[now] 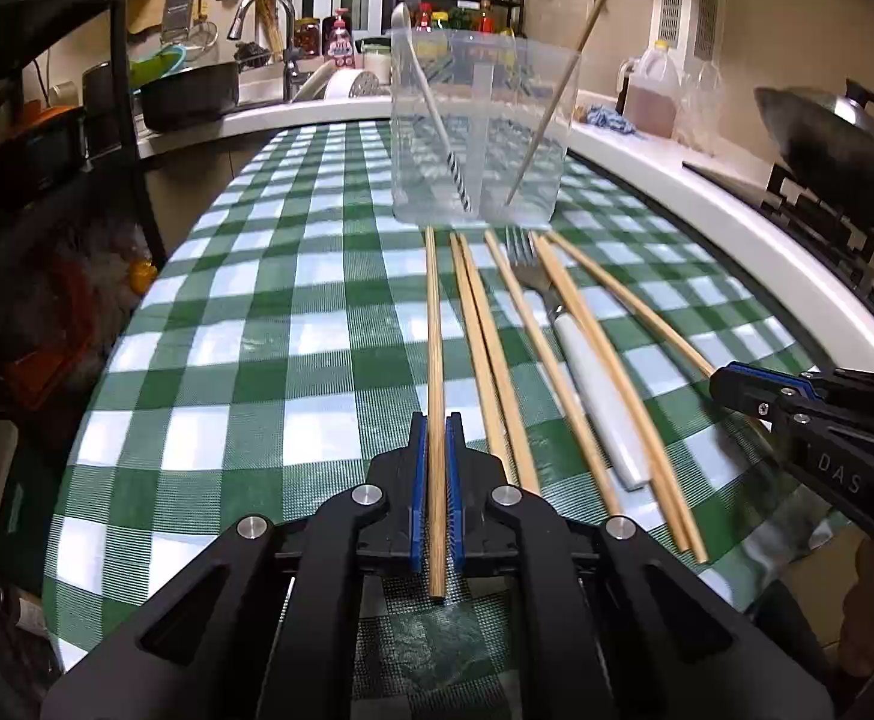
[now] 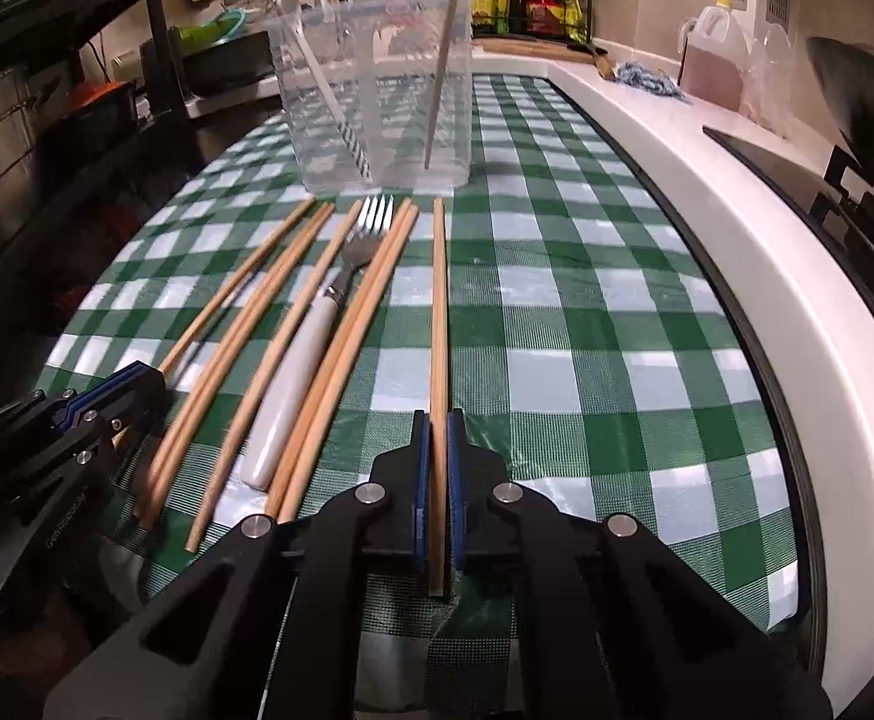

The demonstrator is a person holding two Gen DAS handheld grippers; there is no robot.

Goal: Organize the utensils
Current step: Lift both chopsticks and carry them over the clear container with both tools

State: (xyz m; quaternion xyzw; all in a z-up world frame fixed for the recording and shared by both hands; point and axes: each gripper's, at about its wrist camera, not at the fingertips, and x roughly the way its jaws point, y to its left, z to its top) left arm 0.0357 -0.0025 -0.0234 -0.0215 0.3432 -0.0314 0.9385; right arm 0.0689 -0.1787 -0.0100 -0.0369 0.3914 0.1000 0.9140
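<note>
At the bottom centre of your left wrist view, your left gripper [image 1: 436,426] is clamped on the near end of one wooden chopstick [image 1: 433,324], whose long axis runs straight up the frame toward the clear plastic container [image 1: 485,120] at upper centre. In the right wrist view, your right gripper [image 2: 435,426] is likewise clenched on the rightmost chopstick [image 2: 438,300], also pointing up the frame, its far tip short of the container [image 2: 377,90]. Both sticks lie on the green checked tablecloth [image 2: 587,330], aimed at the container, so each hand looks about equally placed. Between the two held sticks lie more loose chopsticks [image 1: 491,348] and a white-handled fork [image 1: 563,324], tines toward the container. Inside the container, a striped straw-like piece [image 1: 437,120] and one chopstick [image 1: 557,90] already lean. Beyond it, a sink and bottles fill the top edge.
</note>
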